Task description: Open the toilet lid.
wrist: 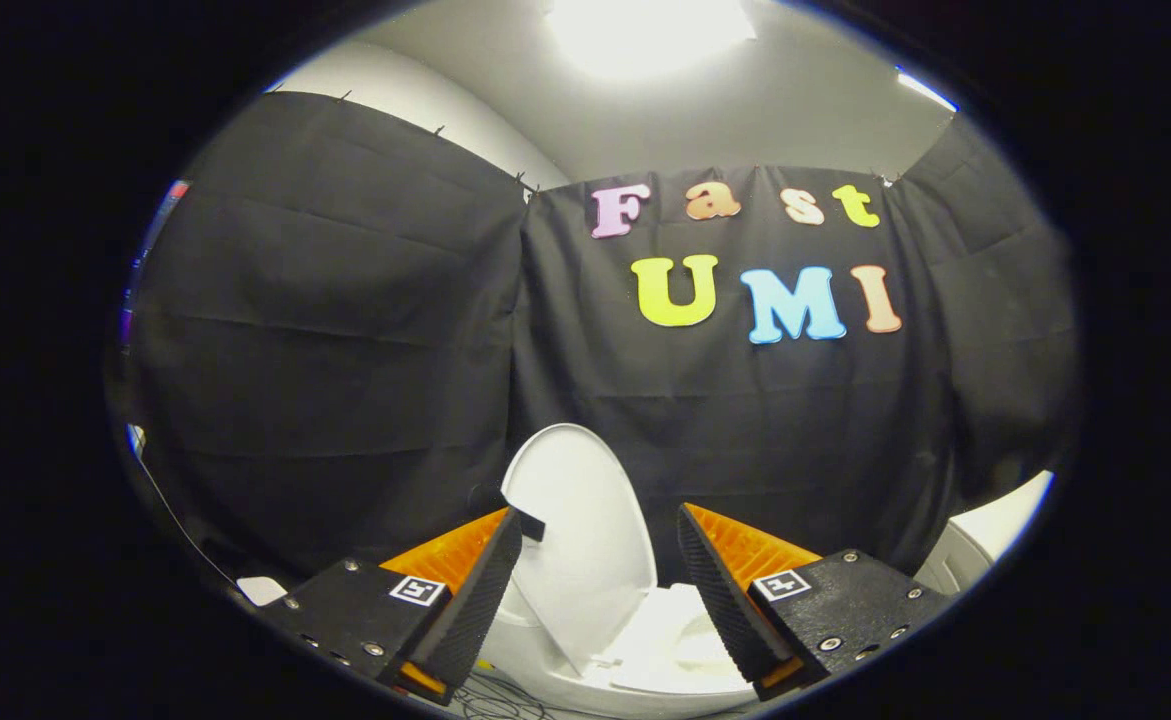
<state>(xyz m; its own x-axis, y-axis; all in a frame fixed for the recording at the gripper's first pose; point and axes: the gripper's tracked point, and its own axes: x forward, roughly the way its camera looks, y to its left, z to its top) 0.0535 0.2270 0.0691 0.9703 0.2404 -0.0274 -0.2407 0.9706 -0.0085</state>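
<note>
The toilet lid (577, 530) stands raised, nearly upright against the black booth wall (345, 330), above the white toilet (645, 640). The gripper (600, 530) sits spread and empty, the lid between and just beyond its fingers; opening looks essentially done, leaving only a withdrawal

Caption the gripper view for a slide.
Open gripper faces a raised toilet lid, fingers apart and touching nothing.
</note>
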